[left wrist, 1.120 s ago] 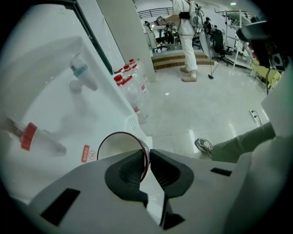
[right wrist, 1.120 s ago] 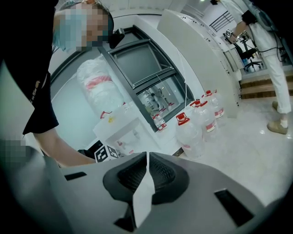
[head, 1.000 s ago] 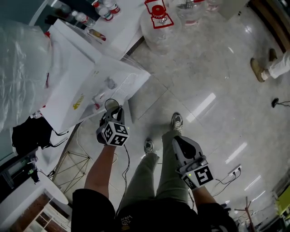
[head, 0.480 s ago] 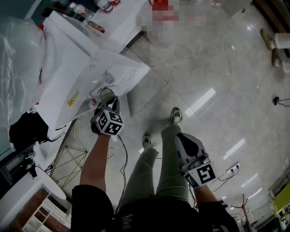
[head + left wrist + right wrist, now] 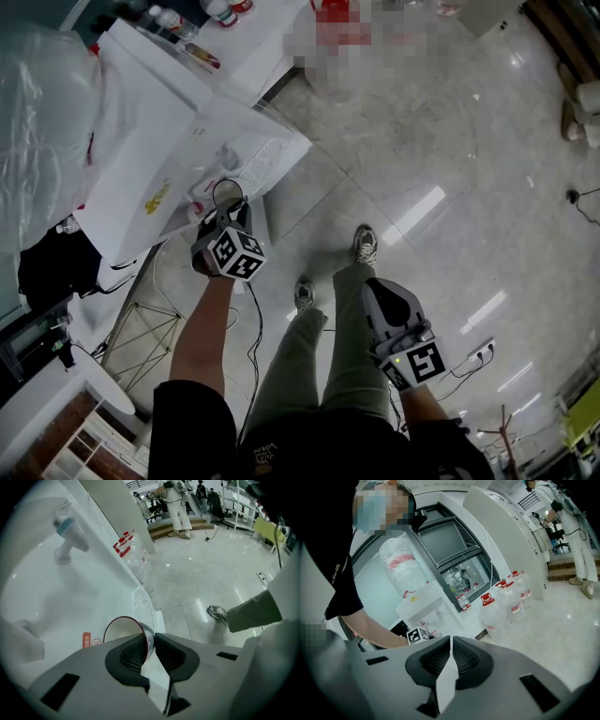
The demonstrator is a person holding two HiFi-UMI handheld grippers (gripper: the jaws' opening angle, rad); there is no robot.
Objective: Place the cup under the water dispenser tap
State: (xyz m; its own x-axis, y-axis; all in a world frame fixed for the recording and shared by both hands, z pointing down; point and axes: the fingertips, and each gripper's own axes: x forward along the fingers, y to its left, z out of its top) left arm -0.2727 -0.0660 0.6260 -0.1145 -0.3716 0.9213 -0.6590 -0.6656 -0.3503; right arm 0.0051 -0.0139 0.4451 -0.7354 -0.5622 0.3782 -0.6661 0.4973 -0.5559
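A paper cup (image 5: 123, 631) with a dark red rim hangs in the recess of the white water dispenser (image 5: 141, 141), its mouth facing the back wall. My left gripper (image 5: 149, 640) pinches the cup's side wall, and its jaws are opening slightly. A blue tap (image 5: 66, 528) sticks out above and to the left of the cup, with the white drip grille (image 5: 140, 603) below it. In the head view the left gripper (image 5: 230, 210) holds the cup (image 5: 225, 191) at the dispenser's front. Down beside my leg, my right gripper (image 5: 377, 292) is shut and empty, as its own view (image 5: 449, 648) confirms.
Large water bottles (image 5: 496, 611) with red caps stand on the floor beside the dispenser. A person in white (image 5: 178, 498) stands far across the glossy tiled floor (image 5: 441, 169). My shoes (image 5: 365, 248) and a cable (image 5: 253, 328) lie below the dispenser. A metal stand (image 5: 141, 337) sits lower left.
My left gripper has sunk a little with the cup, staying at the dispenser's front. The right gripper has not moved.
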